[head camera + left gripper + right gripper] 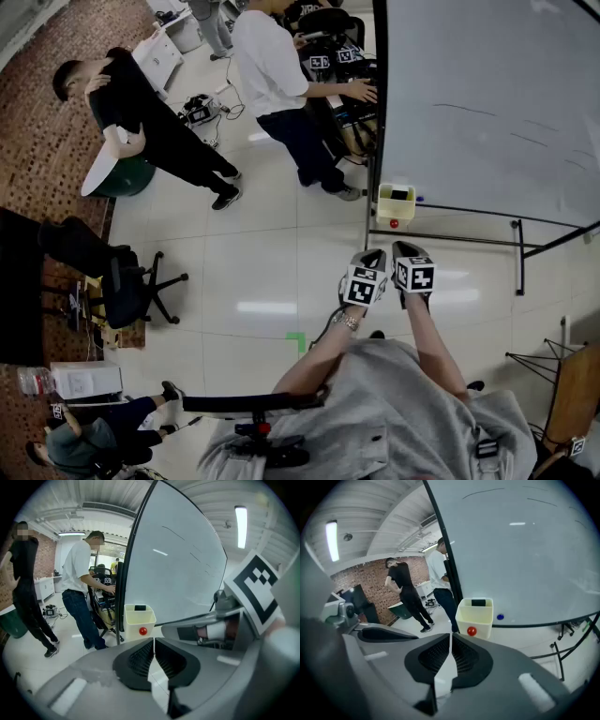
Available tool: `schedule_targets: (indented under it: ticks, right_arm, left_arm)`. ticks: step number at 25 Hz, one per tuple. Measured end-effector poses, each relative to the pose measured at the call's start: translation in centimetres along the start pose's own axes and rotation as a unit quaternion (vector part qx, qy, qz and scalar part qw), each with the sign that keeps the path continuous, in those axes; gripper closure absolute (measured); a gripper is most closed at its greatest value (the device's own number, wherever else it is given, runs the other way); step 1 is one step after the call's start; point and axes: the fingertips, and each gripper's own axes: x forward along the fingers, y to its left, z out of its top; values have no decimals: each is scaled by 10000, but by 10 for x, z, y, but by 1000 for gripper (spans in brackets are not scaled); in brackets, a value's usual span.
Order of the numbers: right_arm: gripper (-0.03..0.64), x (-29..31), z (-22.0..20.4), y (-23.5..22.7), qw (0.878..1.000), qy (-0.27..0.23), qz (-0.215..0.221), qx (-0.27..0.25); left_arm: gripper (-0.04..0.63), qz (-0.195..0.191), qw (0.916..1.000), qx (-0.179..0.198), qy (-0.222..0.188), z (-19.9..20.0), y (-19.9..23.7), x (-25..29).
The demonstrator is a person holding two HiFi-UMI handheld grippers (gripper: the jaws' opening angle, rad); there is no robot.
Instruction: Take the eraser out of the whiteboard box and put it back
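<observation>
A cream whiteboard box (pixel 396 202) hangs at the lower left corner of the whiteboard (pixel 487 103), with a red round magnet (pixel 394 223) on its front. The black eraser (pixel 400 194) stands inside it, its top showing over the rim. Both grippers hover side by side over the floor, short of the box and apart from it. My left gripper (pixel 371 255) is shut and empty; my right gripper (pixel 405 248) is shut and empty. In the left gripper view the box (pixel 139 619) and eraser (pixel 139 607) lie just beyond the closed jaws (pixel 153 641). The right gripper view shows the box (pixel 474 616), the eraser (pixel 478 603) and shut jaws (pixel 450 637).
A person in a white shirt (pixel 272 70) stands at a cart left of the whiteboard frame; another person in black (pixel 141 112) leans further left. An office chair (pixel 127 281) stands at left. The whiteboard's stand bars (pixel 517 267) run along the floor at right. A blue magnet (pixel 500 617) sits on the board.
</observation>
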Motion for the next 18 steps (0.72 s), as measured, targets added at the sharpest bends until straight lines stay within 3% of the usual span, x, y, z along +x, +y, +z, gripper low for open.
schedule_targets:
  ticks: [8,15,18]
  right_arm:
    - [445,80,89,-60,9970,-11,-746,183]
    - [333,129,89,-79,9930,407,-959,548]
    - [327,136,84,-83,9897,598,-1151,598]
  left_arm:
    - [581,-128,9997,216,-7,72,78,33]
    - [584,-419,9988,211,161,79,114,53]
    - [584,-519,9979,319,217,81,115,60]
